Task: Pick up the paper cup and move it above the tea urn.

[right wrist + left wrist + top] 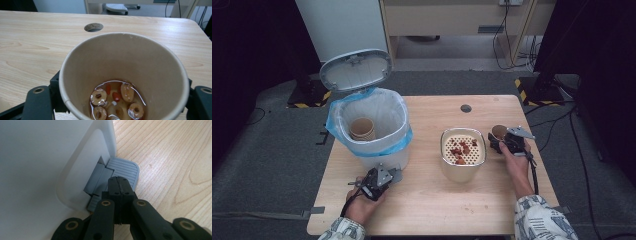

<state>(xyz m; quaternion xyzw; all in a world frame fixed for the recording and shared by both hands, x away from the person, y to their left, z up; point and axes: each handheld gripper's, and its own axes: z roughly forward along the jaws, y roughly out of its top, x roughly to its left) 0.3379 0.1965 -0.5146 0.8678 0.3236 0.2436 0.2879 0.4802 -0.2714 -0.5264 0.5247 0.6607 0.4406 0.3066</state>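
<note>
The right gripper (501, 140) stands near the right edge of the light wooden table (432, 200), its jaws clamped on either side of a brown paper cup (125, 75). The cup is upright, and it holds tea with sliced red dates (128, 92) and small red berries at its bottom.

Just beside the cup, toward the table's middle, sits a cream container with a perforated strainer insert (463, 150), on which some red pieces already lie. The strainer lies to the left of the held cup. A pour would therefore call for carrying the cup that way and tipping its upright axis over the insert, and the right hand is plainly the nearer one.

The left gripper (119, 185), jaws shut on nothing, presses its tips on the grey ribbed pedal (126, 170) of the white pedal bin (372, 125) near the left edge. The bin's lid (356, 69) stands open, and another paper cup (362, 128) lies inside the blue liner.
</note>
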